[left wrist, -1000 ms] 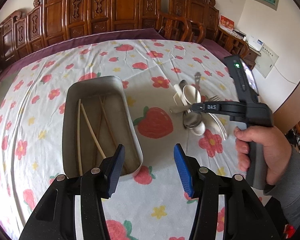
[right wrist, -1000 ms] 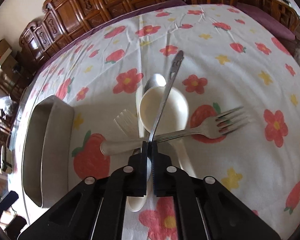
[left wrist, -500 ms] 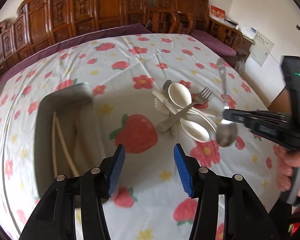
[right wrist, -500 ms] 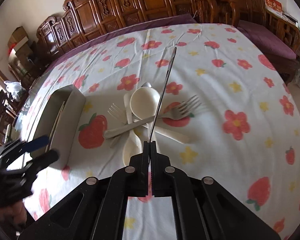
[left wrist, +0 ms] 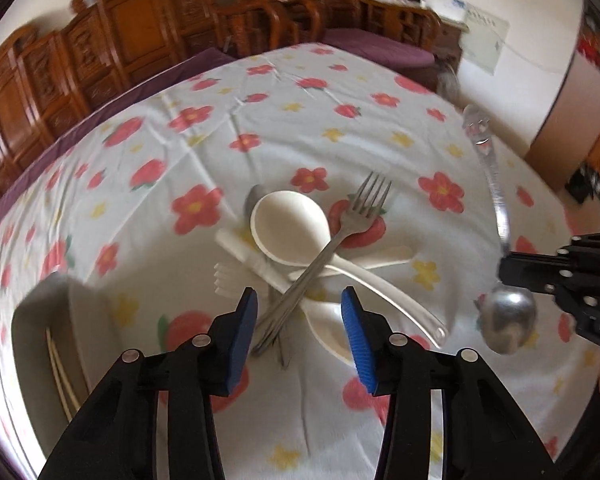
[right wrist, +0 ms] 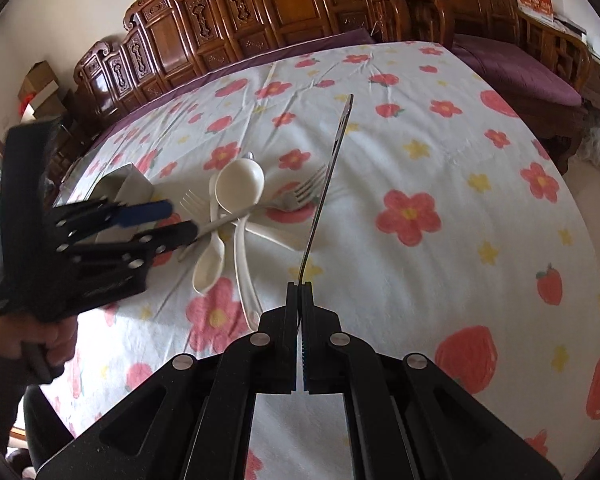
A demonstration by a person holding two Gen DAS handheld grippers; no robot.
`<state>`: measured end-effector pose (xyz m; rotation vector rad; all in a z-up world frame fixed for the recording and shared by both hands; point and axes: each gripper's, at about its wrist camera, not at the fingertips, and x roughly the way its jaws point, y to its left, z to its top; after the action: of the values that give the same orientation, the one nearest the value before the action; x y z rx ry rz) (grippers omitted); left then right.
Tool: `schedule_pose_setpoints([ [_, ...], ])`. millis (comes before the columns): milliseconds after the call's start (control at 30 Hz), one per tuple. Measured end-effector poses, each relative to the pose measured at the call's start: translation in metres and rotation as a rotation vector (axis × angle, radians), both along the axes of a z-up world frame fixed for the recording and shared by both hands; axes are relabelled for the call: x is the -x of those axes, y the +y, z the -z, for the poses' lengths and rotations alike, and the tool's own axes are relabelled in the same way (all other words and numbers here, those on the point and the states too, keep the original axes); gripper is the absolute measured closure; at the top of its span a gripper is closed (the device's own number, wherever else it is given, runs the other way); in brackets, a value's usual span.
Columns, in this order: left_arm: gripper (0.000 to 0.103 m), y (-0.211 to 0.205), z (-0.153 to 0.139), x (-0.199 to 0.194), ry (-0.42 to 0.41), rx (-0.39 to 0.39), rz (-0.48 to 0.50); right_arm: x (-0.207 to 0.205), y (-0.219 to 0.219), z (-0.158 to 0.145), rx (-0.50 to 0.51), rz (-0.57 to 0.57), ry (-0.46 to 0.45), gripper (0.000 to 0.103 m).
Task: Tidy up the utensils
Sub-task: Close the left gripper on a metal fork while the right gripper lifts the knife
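One shiny steel spoon point(left wrist: 500, 280), its thin handle standing up, is clamped in the right gripper point(right wrist: 300, 292) above the flowered desk point(right wrist: 440, 280), while the left gripper point(left wrist: 298, 300), jaws apart and just narrowing, hovers over crossed cream spoons point(left wrist: 288, 228) and a fork point(left wrist: 340, 236); no writing is legible.

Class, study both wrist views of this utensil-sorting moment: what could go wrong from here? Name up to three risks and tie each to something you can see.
1. The right gripper pinches the metal spoon only at its thin neck, so the spoon may swivel or slip.
2. The left gripper, jaws just narrowing with nothing between them, hovers over crossed utensils; lifting the metal fork could drag the white spoon beneath it.
3. The metal tray sits at the view's blurred edge, so a drop may miss it.
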<state>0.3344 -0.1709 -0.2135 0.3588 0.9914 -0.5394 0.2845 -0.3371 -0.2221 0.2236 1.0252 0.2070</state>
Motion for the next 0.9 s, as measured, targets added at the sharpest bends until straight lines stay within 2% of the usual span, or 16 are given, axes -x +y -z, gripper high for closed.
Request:
schedule_pose_setpoints([
  [100, 0.072, -0.010, 0.011, -0.007, 0.021, -0.040, 0.022, 0.003, -0.005, 0.003, -0.014, 0.000, 0.003, 0.101],
  [400, 0.075, -0.025, 0.020, -0.016, 0.029, -0.097, 0.050, 0.008, -0.009, 0.007, -0.031, -0.014, -0.011, 0.101],
  [533, 0.081, -0.032, 0.028, -0.017, 0.019, -0.139, 0.061, 0.011, -0.009, 0.008, -0.031, -0.020, -0.011, 0.100],
  [833, 0.100, -0.030, 0.022, -0.012, 0.034, -0.095, 0.058, 0.017, -0.008, 0.008, -0.022, -0.023, -0.010, 0.100],
  [900, 0.101, -0.027, 0.018, -0.010, 0.048, -0.076, 0.041, 0.018, -0.008, 0.007, -0.022, -0.022, -0.009, 0.100],
])
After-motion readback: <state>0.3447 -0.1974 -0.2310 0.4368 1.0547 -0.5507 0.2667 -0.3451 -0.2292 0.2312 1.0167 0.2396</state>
